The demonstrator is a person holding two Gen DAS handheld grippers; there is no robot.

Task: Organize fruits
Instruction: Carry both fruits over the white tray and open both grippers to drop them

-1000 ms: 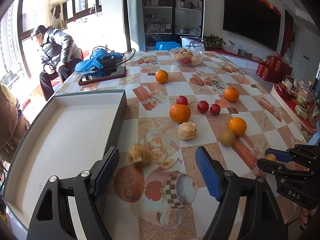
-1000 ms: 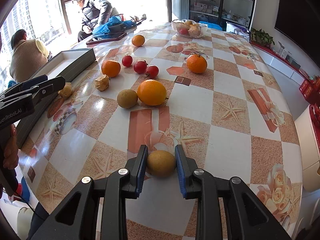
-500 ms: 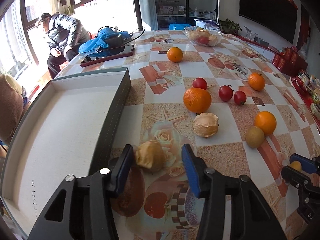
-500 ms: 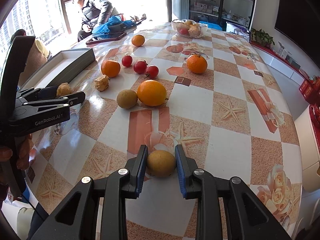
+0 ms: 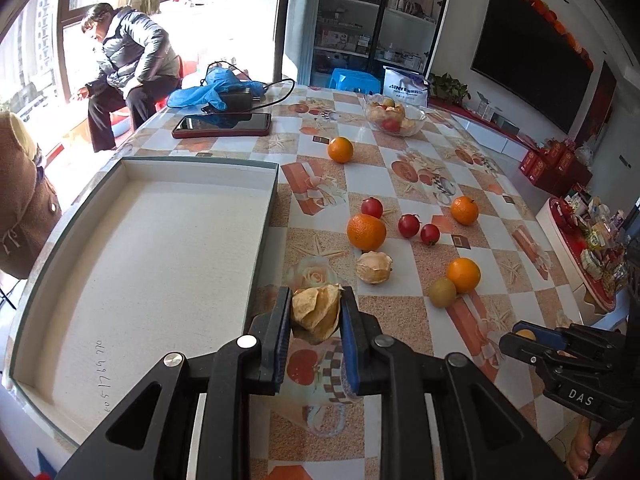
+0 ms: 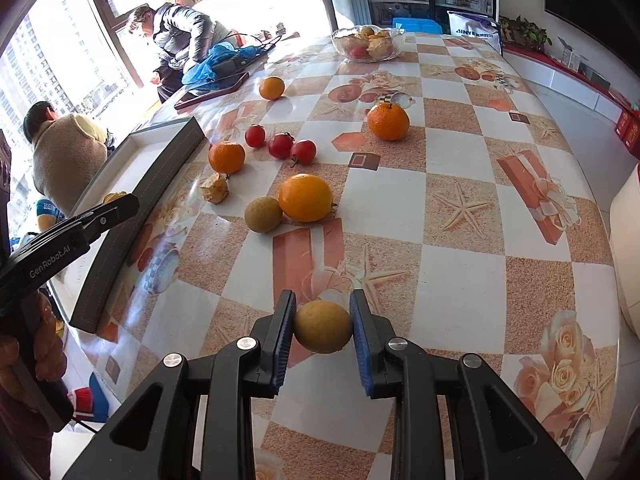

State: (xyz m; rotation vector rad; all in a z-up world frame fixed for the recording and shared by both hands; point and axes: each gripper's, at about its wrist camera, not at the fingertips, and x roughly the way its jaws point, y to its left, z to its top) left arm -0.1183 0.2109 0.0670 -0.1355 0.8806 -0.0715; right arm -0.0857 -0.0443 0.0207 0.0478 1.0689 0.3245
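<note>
Glossy oilcloth covers the table (image 5: pixel 400 320), checked in white and sandy orange with printed starfish, roses, gift boxes and fruit. Seen from the left wrist, the left tongs (image 5: pixel 316 314) are clamped on a papery husked fruit (image 5: pixel 316 312), held just off the cloth beside the right wall of a big shallow tray (image 5: pixel 264 216) with grey sides and a white floor, which fills the nine o'clock side. A second husked fruit (image 5: pixel 374 267) lies at about one o'clock from the held one, just below a large orange (image 5: pixel 366 232). Three small red fruits (image 5: pixel 408 225) sit close by, with more oranges scattered toward twelve and two o'clock. A brown round fruit (image 5: pixel 442 292) touches another orange (image 5: pixel 463 275).

From the right wrist, the right tongs (image 6: pixel 323 332) are closed on a round yellow-brown fruit (image 6: pixel 323 332) near the table's near edge.

Far across the table stand a glass bowl (image 5: pixel 394 118) of fruit, a dark phone (image 5: pixel 222 125) and a blue cloth (image 5: pixel 212 94). Beyond are glass-door shelves at twelve o'clock, a dark screen (image 5: pixel 532 76) at two o'clock, and bright windows at ten o'clock, where a person in a dark jacket (image 5: pixel 132 52) sits.
</note>
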